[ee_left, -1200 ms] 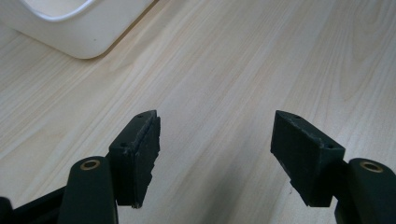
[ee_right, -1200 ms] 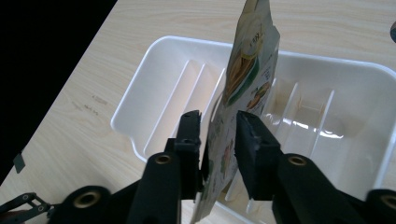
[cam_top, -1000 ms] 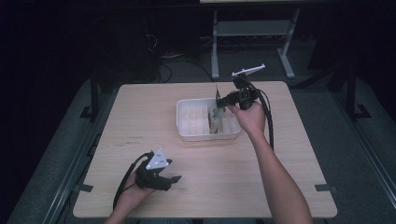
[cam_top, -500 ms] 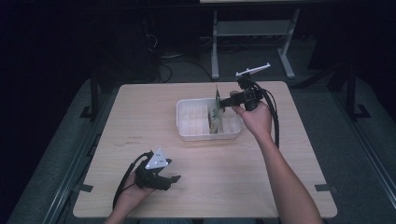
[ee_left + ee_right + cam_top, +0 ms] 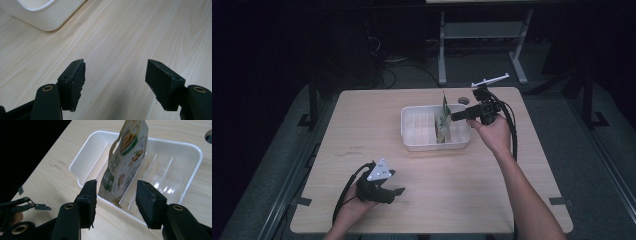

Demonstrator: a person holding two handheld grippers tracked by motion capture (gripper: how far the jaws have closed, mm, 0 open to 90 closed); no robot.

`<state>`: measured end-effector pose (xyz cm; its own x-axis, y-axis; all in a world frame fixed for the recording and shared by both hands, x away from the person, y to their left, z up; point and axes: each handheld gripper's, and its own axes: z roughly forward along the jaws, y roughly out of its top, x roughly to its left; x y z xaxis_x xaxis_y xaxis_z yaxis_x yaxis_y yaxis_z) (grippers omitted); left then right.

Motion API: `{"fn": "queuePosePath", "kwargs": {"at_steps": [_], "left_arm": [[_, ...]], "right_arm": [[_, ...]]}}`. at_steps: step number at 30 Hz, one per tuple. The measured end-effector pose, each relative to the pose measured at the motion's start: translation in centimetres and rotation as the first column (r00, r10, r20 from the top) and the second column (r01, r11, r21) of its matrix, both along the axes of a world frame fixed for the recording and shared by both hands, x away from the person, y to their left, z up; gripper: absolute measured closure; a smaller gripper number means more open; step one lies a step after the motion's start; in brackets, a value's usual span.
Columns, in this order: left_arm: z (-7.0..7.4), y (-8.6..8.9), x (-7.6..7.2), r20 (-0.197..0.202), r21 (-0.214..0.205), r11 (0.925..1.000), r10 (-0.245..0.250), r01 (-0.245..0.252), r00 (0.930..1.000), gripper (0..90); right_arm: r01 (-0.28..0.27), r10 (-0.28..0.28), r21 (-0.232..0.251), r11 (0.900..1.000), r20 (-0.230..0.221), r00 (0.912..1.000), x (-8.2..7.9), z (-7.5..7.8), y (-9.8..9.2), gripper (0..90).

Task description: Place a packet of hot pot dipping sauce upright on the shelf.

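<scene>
Backing my right tool [image 5: 460, 116] off toward the right of the high view, I now have its jaws spread apart with nothing between them. A second ago they sat tight against the printed green and cream snack pouch [image 5: 442, 121]; half a second ago they were just clear of it. In the right gripper view the pouch [image 5: 125, 162] stands upright on its own at frame centre, its lower edge wedged in a slot between the thin dividers of the white plastic divided tray [image 5: 85, 160], leaning a little against one divider. I read that as the placing step done: the pouch is let go and holds its stand. The tray [image 5: 408, 136] sits just above the middle of the light wooden counter [image 5: 512, 200] in the high view. My left tool [image 5: 401, 191] rests low at the bottom left of that view, well apart from the tray, unmoved, jaws wide and empty over bare wood.
</scene>
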<state>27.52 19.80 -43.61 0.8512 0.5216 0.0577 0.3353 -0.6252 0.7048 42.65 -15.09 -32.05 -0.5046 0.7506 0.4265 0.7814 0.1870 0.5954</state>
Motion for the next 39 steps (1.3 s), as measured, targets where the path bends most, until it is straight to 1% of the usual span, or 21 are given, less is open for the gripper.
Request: {"fn": "queuePosePath", "kwargs": {"at_steps": [8, 9, 11, 13, 25, 26, 27, 28, 29, 35, 39], "left_arm": [[0.0, 0.0, 0.0, 0.000, -0.003, 1.0000, 0.003, -0.003, 1.0000, 31.2], [0.0, 0.0, 0.0, 0.000, -0.003, 1.0000, 0.003, -0.003, 1.0000, 31.0], [0.0, 0.0, 0.0, -0.001, -0.005, 1.0000, 0.006, -0.006, 1.0000, 30.9], [0.0, 0.0, 0.0, -0.001, -0.004, 1.0000, 0.006, -0.006, 1.0000, 30.8], [0.0, 0.2, 0.1, 0.001, -0.003, 0.9999, 0.013, -0.013, 0.9999, 30.1], [0.0, 0.2, 0.1, 0.001, -0.003, 0.9999, 0.013, -0.013, 0.9999, 30.1], [0.1, 0.2, 0.2, 0.001, 0.000, 0.9999, 0.013, -0.013, 0.9999, 30.1], [0.1, 0.2, 0.2, 0.001, 0.000, 0.9999, 0.013, -0.013, 0.9999, 30.1], [0.1, 0.3, 0.2, 0.002, 0.001, 0.9999, 0.014, -0.014, 0.9999, 30.0], [0.1, 0.3, 0.2, 0.002, 0.003, 0.9999, 0.013, -0.013, 0.9999, 29.9], [0.1, 0.3, 0.2, 0.003, 0.002, 0.9999, 0.015, -0.015, 0.9999, 29.8]], "right_arm": [[-0.007, 0.007, 0.007, 0.9999, 0.008, 0.9999, -1.0, -0.4, -0.9, 49.7], [-0.011, 0.011, 0.009, 0.9999, 0.007, 0.9999, -1.4, -0.6, -1.2, 49.4], [-0.013, 0.013, 0.010, 0.9999, 0.009, 0.9999, -1.5, -0.7, -1.3, 49.3], [-0.014, 0.013, 0.017, 0.9998, 0.007, 0.9999, -2.0, -1.0, -1.7, 48.9], [-0.018, 0.018, 0.029, 0.9994, 0.004, 0.9998, -3.6, -2.3, -3.0, 48.2], [-0.018, 0.018, 0.029, 0.9994, 0.004, 0.9998, -3.6, -2.3, -3.0, 48.2], [-0.021, 0.021, 0.014, 0.9997, 0.000, 0.9998, -3.8, -2.4, -3.1, 47.8], [-0.021, 0.021, 0.018, 0.9996, 0.008, 0.9998, -4.0, -2.4, -3.1, 47.9], [-0.022, 0.022, 0.025, 0.9994, 0.006, 0.9997, -4.1, -2.5, -3.2, 47.8], [-0.031, 0.031, 0.013, 0.9994, 0.004, 0.9995, -5.0, -3.0, -3.6, 47.4], [-0.036, 0.036, 0.016, 0.9992, 0.002, 0.9993, -5.5, -3.4, -3.7, 47.2]]}}
